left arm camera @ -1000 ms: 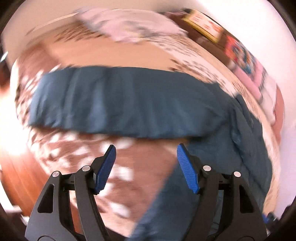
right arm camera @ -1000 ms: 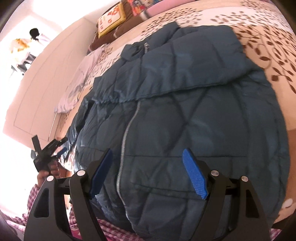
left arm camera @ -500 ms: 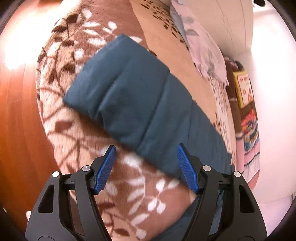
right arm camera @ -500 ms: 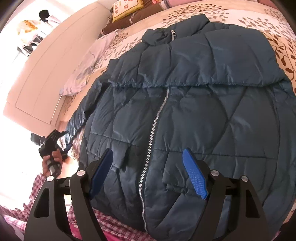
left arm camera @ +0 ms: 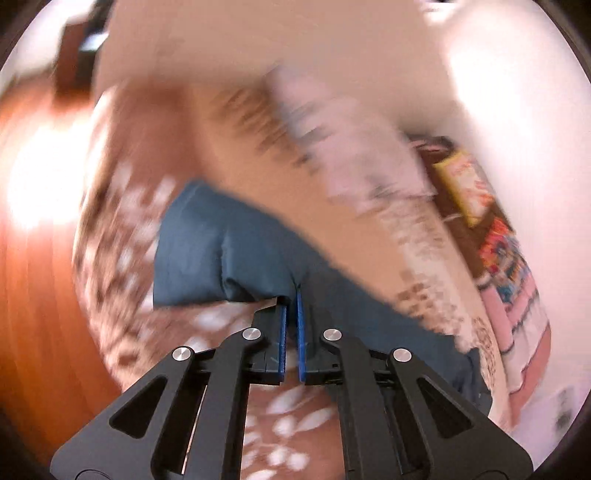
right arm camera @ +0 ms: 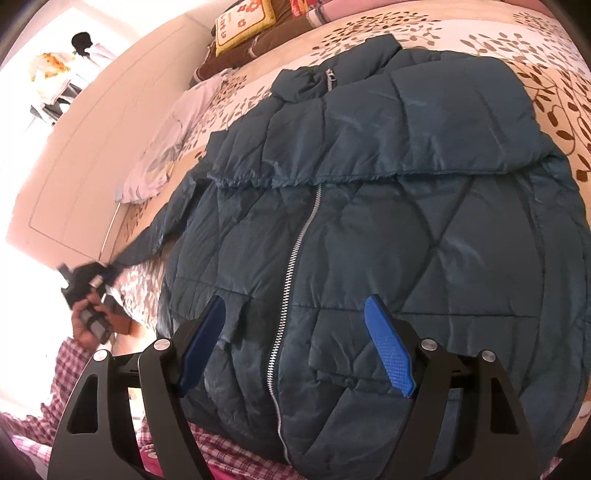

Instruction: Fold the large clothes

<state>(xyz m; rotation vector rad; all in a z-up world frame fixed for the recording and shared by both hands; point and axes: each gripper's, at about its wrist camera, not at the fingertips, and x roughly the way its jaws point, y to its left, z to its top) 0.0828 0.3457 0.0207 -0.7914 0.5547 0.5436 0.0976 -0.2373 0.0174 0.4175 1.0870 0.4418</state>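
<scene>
The left gripper (left arm camera: 291,295) has its 2 jaws shut on the lower edge of the jacket's sleeve (left arm camera: 236,254), a short way in from the cuff; fabric puckers where the pads bite. Just past it, the cuff end lies on the brown leaf-print blanket (left arm camera: 122,236). From the right wrist view the same gripper (right arm camera: 96,277), in the person's hand (right arm camera: 90,325), holds that sleeve stretched out to the side of the jacket.

The right gripper (right arm camera: 295,343) hangs over the jacket's hem with jaws wide apart, gripping nothing; whether the pads brush the cloth I cannot tell.

The jacket (right arm camera: 406,221) lies front up on the bed, zip (right arm camera: 295,254) closed, hem nearest, collar farthest. Its other sleeve appears already folded across the chest. Beyond the collar sit a pillow (right arm camera: 162,144) and a yellow cushion (right arm camera: 243,26).

Handling, as a judgement: the padded, quilted shell looks soft, light and puffy, so it will spring back from a fold and needs pressing flat. The shiny surface probably slips in the pads. Seams, cuffs and the hem give the firmest hold; a pinch in mid-panel would likely grab only the outer layer.

The cushion bears red flowers and some lettering, too small to read. No brand shows on the jacket.
</scene>
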